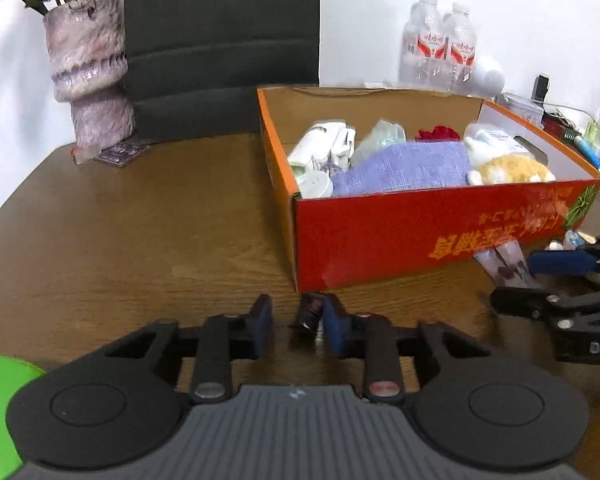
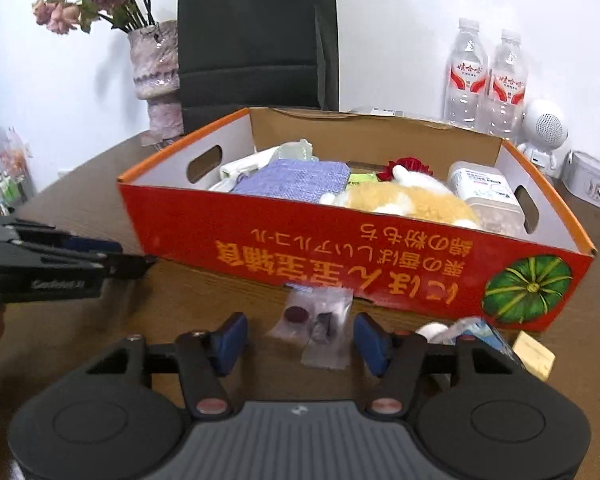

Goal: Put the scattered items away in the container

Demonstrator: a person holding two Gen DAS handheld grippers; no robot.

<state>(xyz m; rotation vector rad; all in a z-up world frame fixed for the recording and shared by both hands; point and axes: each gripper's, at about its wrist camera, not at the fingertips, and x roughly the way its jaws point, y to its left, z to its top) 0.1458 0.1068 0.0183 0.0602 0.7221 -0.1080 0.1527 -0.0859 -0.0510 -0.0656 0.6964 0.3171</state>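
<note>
The red cardboard box [image 1: 420,236] stands on the brown table and holds a purple cloth [image 1: 400,168], a yellow plush toy [image 1: 512,170], white items and a jar; it also shows in the right wrist view [image 2: 260,244]. My left gripper [image 1: 298,326] is open, with a small dark item [image 1: 310,314] lying between its fingers, against the right one. My right gripper [image 2: 300,340] is open around a clear packet with dark pieces [image 2: 314,322] lying on the table in front of the box. The packet also shows in the left wrist view [image 1: 504,266].
A pale vase with dried flowers [image 1: 90,76] and a black chair back [image 1: 220,40] stand behind the table. Two water bottles [image 2: 486,80] and a white speaker [image 2: 546,128] are at the back right. A crumpled wrapper [image 2: 464,330] and a pale yellow block [image 2: 534,356] lie by the box's right corner.
</note>
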